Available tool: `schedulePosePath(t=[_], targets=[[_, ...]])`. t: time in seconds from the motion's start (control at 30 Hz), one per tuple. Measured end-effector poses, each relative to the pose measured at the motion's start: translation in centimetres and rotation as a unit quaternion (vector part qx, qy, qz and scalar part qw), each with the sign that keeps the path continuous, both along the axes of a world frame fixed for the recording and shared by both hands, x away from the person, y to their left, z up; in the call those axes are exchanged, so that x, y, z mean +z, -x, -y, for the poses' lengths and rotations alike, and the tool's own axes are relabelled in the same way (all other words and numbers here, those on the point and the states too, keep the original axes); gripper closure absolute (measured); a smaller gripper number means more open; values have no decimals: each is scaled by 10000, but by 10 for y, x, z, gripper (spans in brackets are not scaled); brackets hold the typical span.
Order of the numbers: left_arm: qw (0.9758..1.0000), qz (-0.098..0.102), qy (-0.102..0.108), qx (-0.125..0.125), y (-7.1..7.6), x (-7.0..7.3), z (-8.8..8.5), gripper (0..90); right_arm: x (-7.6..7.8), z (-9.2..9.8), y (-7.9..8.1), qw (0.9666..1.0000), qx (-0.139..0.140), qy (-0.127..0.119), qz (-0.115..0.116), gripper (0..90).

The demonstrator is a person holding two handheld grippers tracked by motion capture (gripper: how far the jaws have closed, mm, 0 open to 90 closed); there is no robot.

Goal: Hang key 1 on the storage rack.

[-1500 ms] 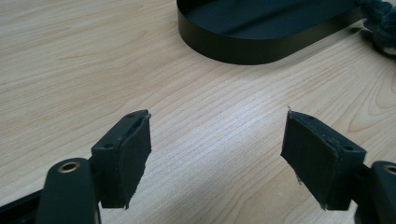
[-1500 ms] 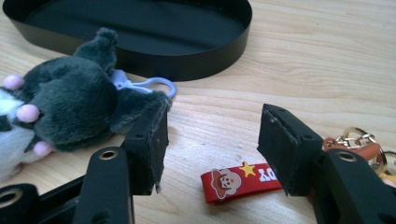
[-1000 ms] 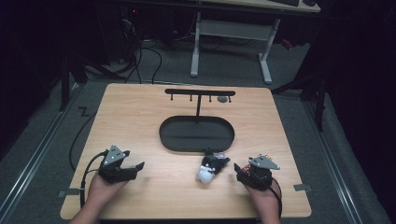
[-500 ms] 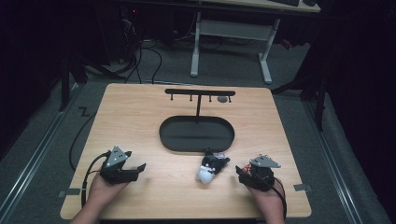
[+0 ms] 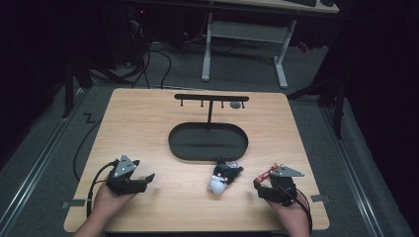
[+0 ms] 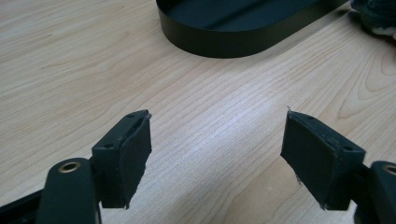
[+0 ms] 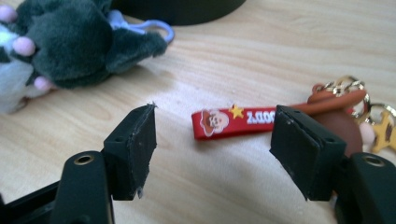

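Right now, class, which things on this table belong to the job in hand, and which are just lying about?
In the job:
- red strap keychain, lying on the table between the open jaws of the right hand-held gripper, which have just been opening
- hanger stand, probably, with its oval black base

Lying about:
- grey plush keychain
- left hand-held gripper, open over bare wood

R hand-held gripper (image 7: 215,154) jaws just been opening, now apart over red keychain strap (image 7: 233,121), not gripping.

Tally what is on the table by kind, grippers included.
Grippers: 2, left gripper, right gripper
Plush toys: 1, dark plush toy
Keychains: 1, red strap keychain
Stands: 1, black hook stand
Total: 5
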State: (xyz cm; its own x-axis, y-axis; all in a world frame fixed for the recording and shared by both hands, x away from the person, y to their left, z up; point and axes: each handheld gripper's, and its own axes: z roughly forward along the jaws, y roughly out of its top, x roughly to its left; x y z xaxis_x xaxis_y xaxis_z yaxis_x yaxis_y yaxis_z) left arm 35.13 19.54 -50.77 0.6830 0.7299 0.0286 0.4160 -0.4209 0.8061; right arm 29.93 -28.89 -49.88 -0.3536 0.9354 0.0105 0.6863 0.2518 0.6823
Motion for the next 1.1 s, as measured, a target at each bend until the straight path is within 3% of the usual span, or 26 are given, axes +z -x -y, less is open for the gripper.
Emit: schedulePosePath(t=[0.2,0.33,0.53,0.73,1.0,1.1], targets=[[10000,24,-42,-9,0,0,0,246,5,4,4,9997,-23,147,-212,310],[10000,22,-56,-11,0,0,0,249,7,6,5,9996,18,133,-256,331],[9999,16,-114,-59,1,-3,2,253,5,4,7,9983,112,155,-542,342],[9999,-13,-83,-132,2,-3,4,253,13,9,9,9967,13,341,-739,326],[9999,16,-59,-146,3,-1,6,254,30,16,0,9924,74,540,-1100,343],[9999,-15,-35,-164,2,-1,6,257,34,17,-4,9896,162,735,-1228,356]])
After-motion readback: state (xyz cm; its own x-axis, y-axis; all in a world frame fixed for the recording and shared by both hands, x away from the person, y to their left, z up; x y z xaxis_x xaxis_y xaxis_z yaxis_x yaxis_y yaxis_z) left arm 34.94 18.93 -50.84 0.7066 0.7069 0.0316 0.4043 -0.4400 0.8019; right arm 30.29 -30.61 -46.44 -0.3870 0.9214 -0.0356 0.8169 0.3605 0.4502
